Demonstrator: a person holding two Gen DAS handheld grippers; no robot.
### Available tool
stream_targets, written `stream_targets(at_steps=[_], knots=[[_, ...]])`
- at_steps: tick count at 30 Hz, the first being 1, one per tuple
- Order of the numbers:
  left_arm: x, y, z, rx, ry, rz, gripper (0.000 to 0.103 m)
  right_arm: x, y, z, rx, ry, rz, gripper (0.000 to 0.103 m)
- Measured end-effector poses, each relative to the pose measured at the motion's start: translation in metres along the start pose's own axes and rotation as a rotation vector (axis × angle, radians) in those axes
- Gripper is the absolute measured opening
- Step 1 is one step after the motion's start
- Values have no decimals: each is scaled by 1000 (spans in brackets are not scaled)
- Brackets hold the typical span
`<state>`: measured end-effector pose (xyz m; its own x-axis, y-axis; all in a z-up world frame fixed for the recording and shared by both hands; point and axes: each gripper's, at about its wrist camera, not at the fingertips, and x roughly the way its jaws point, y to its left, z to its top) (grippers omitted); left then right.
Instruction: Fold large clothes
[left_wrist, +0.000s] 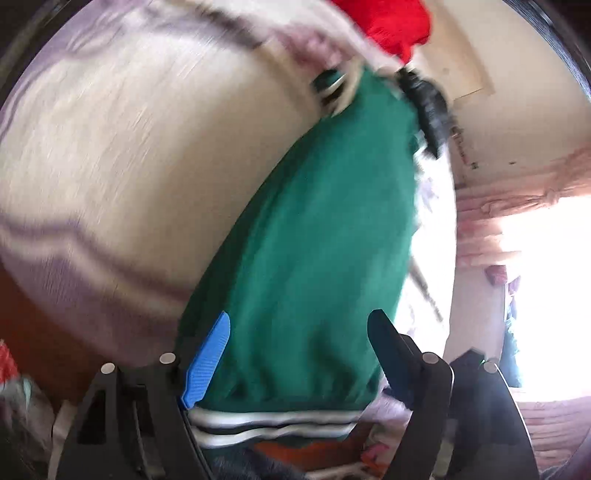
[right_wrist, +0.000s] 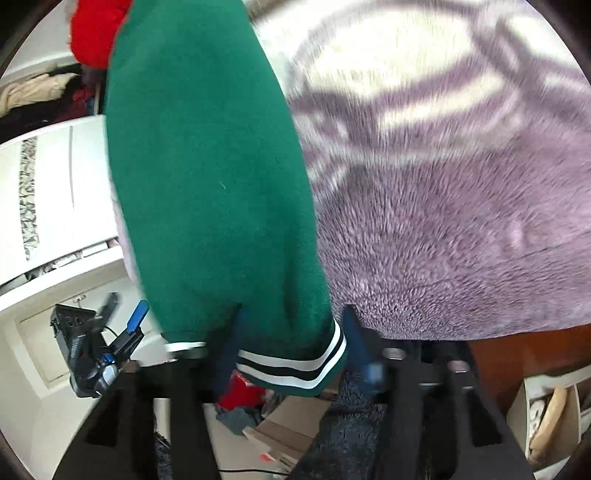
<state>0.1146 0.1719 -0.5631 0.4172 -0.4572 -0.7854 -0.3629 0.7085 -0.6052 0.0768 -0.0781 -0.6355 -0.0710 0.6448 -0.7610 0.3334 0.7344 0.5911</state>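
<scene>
A green garment (left_wrist: 314, 229) with a white-and-black striped ribbed hem (left_wrist: 273, 424) hangs stretched between both grippers above a purple-and-cream fleece blanket (left_wrist: 129, 147). My left gripper (left_wrist: 299, 332) has its blue finger (left_wrist: 207, 365) and black finger on either side of the hem, jaws wide, with the cloth between them. My right gripper (right_wrist: 291, 332) straddles the other striped hem (right_wrist: 295, 365) of the green garment (right_wrist: 207, 166). The right gripper also shows far off in the left view (left_wrist: 428, 107), and the left gripper in the right view (right_wrist: 107, 347). Both views are motion-blurred.
A red garment (left_wrist: 388, 26) lies at the far end of the blanket (right_wrist: 443, 184). White cabinets (right_wrist: 48, 192) stand to the left in the right view. Clutter and cardboard (right_wrist: 280, 424) lie on the floor below. A bright window (left_wrist: 546, 288) is at the right.
</scene>
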Motion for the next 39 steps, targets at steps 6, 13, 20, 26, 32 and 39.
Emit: stream_targets(at_steps=[6,13,20,26,32,39], knots=[[50,-28,70,62,-48,36,75,6,9,20,34,-62,8,60],[130,2,136,85,-16,127,31,23,27,31,77,-101,6,60],[104,8,122,56,53,25,39,12,8,34,125,-71,16,60],[32,18,42,43,35,-36,66,27,-7,13,154,33,60,66],[9,75,-43,-111,115,45,66,65,-51,-37,376,161,230,66],[31,72,-80,-47,183,106,22,98,-30,-58,299,187,307,10]])
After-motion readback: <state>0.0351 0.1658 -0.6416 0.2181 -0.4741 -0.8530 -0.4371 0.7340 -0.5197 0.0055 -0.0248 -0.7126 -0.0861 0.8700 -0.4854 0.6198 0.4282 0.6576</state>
